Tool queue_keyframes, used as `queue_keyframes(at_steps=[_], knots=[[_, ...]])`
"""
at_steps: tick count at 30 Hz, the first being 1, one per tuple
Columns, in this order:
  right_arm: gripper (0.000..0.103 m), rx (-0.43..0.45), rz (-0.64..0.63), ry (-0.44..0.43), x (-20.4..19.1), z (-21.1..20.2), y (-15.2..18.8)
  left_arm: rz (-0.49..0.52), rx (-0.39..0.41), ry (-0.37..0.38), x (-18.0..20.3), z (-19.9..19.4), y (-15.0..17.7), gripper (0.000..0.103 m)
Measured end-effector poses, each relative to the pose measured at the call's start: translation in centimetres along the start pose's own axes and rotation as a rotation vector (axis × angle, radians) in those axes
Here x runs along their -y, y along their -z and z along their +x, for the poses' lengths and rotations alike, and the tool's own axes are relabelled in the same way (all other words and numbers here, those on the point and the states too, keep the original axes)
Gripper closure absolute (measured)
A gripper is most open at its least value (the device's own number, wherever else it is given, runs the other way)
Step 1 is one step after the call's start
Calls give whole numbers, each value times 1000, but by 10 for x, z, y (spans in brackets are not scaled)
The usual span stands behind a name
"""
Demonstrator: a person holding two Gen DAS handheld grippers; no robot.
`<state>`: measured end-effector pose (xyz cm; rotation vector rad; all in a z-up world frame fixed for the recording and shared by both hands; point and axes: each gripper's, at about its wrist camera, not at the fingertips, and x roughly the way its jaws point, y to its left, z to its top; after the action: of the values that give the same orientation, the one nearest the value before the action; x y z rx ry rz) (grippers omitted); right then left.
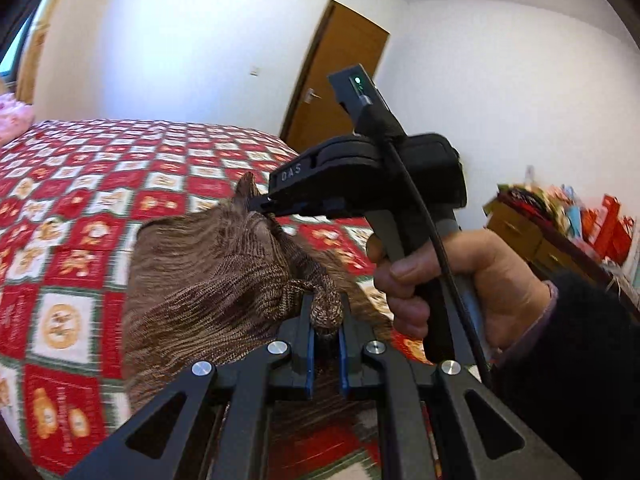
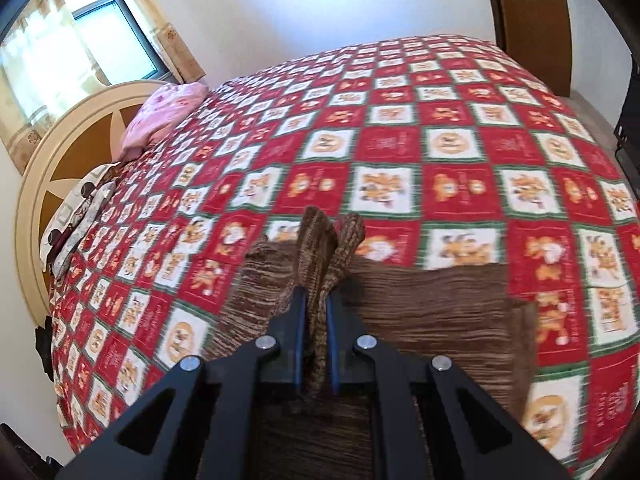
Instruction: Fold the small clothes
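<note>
A brown marled knit garment (image 1: 208,272) hangs lifted over the red checked bedspread (image 1: 80,208). My left gripper (image 1: 326,316) is shut on a bunched edge of the knit, which bulges out between its blue pads. In the left wrist view the right gripper (image 1: 264,205), held by a person's hand (image 1: 452,280), pinches another corner of the same garment just ahead. In the right wrist view my right gripper (image 2: 316,304) is shut on a twisted strip of the brown knit garment (image 2: 420,320), and the rest of the cloth spreads to the right over the bedspread (image 2: 440,140).
A pink pillow (image 2: 160,116) and a patterned pillow (image 2: 76,220) lie by the round headboard (image 2: 60,152). A wooden door (image 1: 340,76) stands past the bed's far corner. A low cabinet piled with red bags (image 1: 560,224) stands on the right.
</note>
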<state>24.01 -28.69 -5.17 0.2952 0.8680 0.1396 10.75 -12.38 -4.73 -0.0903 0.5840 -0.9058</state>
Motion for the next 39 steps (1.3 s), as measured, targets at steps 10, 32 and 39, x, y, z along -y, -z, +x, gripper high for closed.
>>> queue_keyframes(at_steps=[10, 32, 39], knots=[[96, 24, 75, 41, 73, -23, 15, 61, -78, 26, 34, 48, 10, 95], [45, -187, 344, -342, 76, 33, 33, -87, 66, 69, 2, 16, -5, 95], [90, -145, 290, -259, 70, 49, 18, -67, 16, 72, 8, 24, -2, 95]])
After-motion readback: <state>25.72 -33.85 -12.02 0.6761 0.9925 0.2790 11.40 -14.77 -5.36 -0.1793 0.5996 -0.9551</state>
